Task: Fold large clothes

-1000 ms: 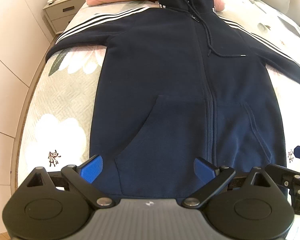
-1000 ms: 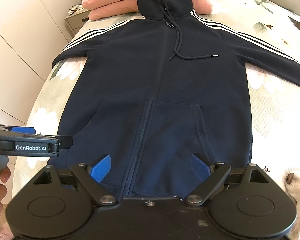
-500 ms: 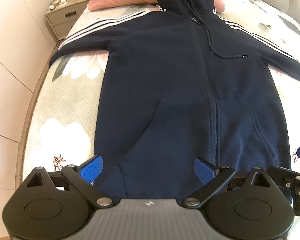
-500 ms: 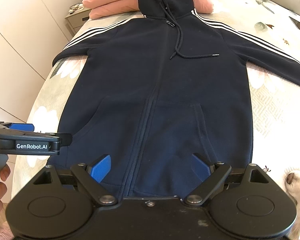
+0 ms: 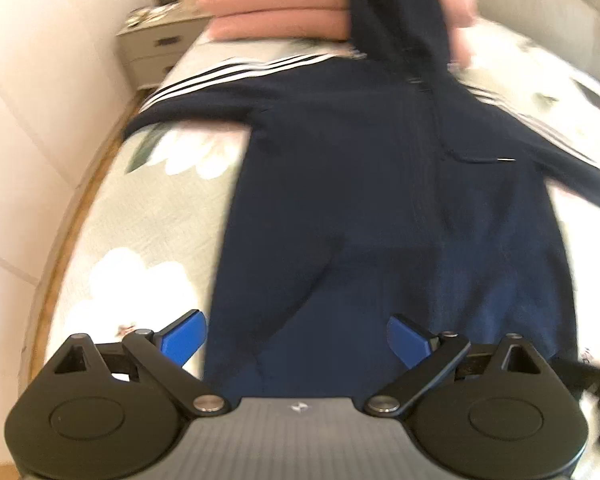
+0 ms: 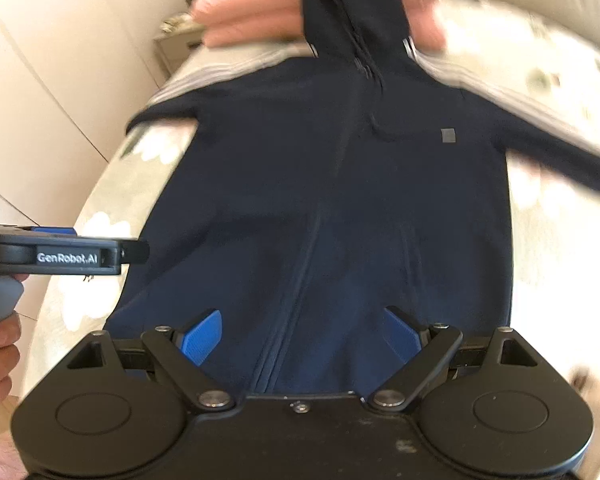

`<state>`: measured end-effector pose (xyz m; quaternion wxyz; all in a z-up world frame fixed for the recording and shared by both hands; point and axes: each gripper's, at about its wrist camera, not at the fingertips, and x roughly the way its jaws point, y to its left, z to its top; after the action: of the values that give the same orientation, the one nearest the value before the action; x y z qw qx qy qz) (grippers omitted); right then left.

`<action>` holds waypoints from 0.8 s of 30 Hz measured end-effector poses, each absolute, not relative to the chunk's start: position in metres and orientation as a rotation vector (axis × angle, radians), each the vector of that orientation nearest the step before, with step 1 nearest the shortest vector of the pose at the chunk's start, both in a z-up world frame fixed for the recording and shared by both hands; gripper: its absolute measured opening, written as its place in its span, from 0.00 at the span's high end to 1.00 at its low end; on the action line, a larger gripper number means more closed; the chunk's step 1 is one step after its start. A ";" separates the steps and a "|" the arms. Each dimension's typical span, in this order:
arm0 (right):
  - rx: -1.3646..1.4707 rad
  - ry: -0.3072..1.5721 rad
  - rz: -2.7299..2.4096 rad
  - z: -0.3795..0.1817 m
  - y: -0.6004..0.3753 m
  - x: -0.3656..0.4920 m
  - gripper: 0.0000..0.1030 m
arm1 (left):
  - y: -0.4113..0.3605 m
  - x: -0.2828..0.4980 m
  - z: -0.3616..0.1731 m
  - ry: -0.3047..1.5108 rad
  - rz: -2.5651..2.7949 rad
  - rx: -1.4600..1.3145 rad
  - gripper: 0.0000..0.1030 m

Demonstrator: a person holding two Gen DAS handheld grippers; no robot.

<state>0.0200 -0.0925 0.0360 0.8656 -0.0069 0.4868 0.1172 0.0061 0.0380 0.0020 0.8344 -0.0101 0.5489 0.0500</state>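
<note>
A navy zip hoodie [image 5: 360, 184] with white sleeve stripes lies flat, front up, on the floral bedspread [image 5: 148, 216], sleeves spread and hood toward the pillows. It also shows in the right wrist view [image 6: 340, 184]. My left gripper [image 5: 298, 340] is open and empty above the hem's left part. My right gripper [image 6: 300, 334] is open and empty above the hem near the zipper. The left gripper's body [image 6: 64, 254] shows at the left of the right wrist view. Both views are blurred.
Pink pillows [image 5: 276, 12] lie at the head of the bed under the hood. A bedside table [image 5: 156, 48] stands at the back left beside a white wall [image 5: 32, 120]. A white dog [image 6: 592, 396] lies at the right edge.
Both grippers have tilted and moved, so the hoodie sits lower and farther in view, now blurred. The hoodie itself has not moved. Both jaws stay open.
</note>
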 end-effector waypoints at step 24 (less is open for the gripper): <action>-0.025 1.136 0.513 -0.072 -0.022 0.150 0.01 | 0.265 0.135 -0.021 1.082 0.445 -0.608 0.13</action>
<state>0.1499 -0.0217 -0.0719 0.8119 -0.0116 0.5318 0.2404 0.1348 0.2646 -0.0208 0.7904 -0.2823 0.5028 0.2068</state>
